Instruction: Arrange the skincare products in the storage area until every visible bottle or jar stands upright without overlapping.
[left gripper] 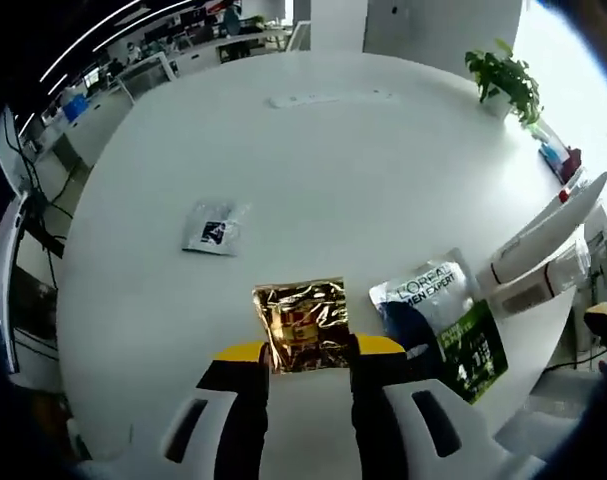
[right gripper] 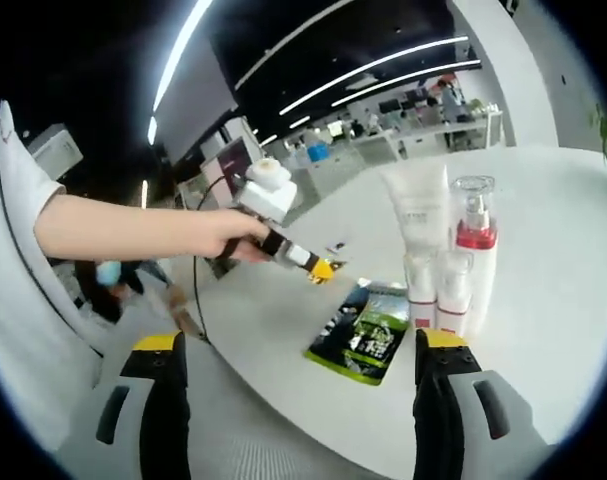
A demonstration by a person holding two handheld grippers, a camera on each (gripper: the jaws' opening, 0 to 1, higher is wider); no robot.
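Note:
A crinkled gold foil sachet (left gripper: 301,325) sits between the yellow-tipped jaws of my left gripper (left gripper: 308,350), which are narrowed onto its two side edges just above the white table (left gripper: 313,170). To its right lie a L'Oreal Men Expert sachet (left gripper: 423,295) and a green sachet (left gripper: 473,350). A small grey sachet (left gripper: 215,227) lies further left. In the right gripper view a tall white tube (right gripper: 418,215), a clear bottle with a red pump (right gripper: 475,225) and two small white tubes (right gripper: 421,290) stand upright together. My right gripper (right gripper: 298,345) is open with nothing between its jaws.
A person's hand holds the left gripper (right gripper: 321,268) over the table's near edge, beside the green sachet (right gripper: 363,335). A potted plant (left gripper: 505,80) stands at the far right rim and a white strip (left gripper: 328,98) lies at the back. Office desks lie beyond.

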